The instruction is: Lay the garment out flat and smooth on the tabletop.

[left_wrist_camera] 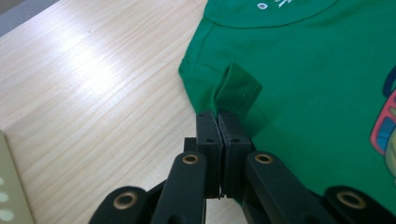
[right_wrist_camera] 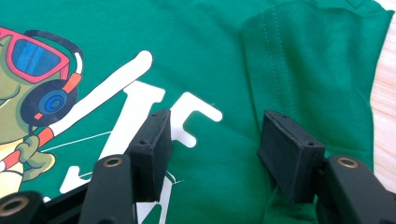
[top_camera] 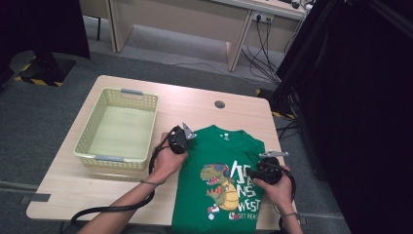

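Left gripper view puts us right on the green T-shirt (left_wrist_camera: 299, 70), spread flat on the counter (left_wrist_camera: 93, 84), and the left hand-held gripper (left_wrist_camera: 218, 122) has its jaws pressed together on a raised fold of the sleeve hem, which pokes up just beyond the pads. Bare wood lies off that gripper's left side, and the collar lies further ahead of it.

Over in the right gripper view, the right hand-held gripper (right_wrist_camera: 212, 140) sits with its jaws well apart, low over the shirt; nothing is pinched between them. The white lettering (right_wrist_camera: 154, 107) runs under its left jaw, the other sleeve (right_wrist_camera: 313, 60) lies just ahead of its right jaw, and the dinosaur print (right_wrist_camera: 37, 93) with sunglasses and headphones is off to its left.

From the high view, both hands hold their grippers at the shirt's two sides, left hand (top_camera: 168, 158) at the sleeve, right hand (top_camera: 275, 187) near the opposite edge. A pale yellow basket (top_camera: 146, 102) stands on the counter beyond the left gripper's outer side, apart from the shirt.
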Demonstrator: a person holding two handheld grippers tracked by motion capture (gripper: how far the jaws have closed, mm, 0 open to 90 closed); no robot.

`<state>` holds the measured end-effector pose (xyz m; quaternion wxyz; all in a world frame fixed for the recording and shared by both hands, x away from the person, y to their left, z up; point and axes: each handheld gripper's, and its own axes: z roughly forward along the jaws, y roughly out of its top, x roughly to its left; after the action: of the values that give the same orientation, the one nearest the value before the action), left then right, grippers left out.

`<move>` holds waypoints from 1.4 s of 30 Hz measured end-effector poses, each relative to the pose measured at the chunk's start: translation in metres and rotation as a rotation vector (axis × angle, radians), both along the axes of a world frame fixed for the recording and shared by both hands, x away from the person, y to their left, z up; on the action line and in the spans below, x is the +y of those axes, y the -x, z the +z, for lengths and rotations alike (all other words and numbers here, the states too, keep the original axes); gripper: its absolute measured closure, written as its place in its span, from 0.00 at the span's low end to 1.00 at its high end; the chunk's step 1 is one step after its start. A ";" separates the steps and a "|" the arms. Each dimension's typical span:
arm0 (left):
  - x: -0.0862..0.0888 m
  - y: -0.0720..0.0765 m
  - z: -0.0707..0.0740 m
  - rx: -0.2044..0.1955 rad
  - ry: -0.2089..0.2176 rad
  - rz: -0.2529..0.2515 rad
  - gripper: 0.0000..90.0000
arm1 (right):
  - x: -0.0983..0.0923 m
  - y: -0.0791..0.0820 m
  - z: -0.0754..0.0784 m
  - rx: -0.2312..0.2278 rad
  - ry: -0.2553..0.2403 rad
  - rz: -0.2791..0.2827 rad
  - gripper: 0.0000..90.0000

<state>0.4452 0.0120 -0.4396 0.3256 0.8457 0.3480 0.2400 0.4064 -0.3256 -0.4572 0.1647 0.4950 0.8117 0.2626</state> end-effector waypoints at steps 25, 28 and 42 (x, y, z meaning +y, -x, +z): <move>0.007 -0.010 -0.005 0.027 0.011 0.092 0.89 | -0.012 0.004 0.000 -0.004 0.008 -0.057 0.49; 0.008 -0.009 -0.001 0.019 0.023 0.101 0.86 | -0.012 0.004 0.001 -0.004 0.009 -0.056 0.49; 0.010 -0.004 0.010 -0.009 0.044 0.092 0.76 | -0.011 0.004 0.001 -0.002 0.011 -0.055 0.49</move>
<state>0.4493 0.0215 -0.4293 0.3345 0.8202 0.3904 0.2510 0.4022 -0.3371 -0.4565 0.1755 0.5161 0.7989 0.2542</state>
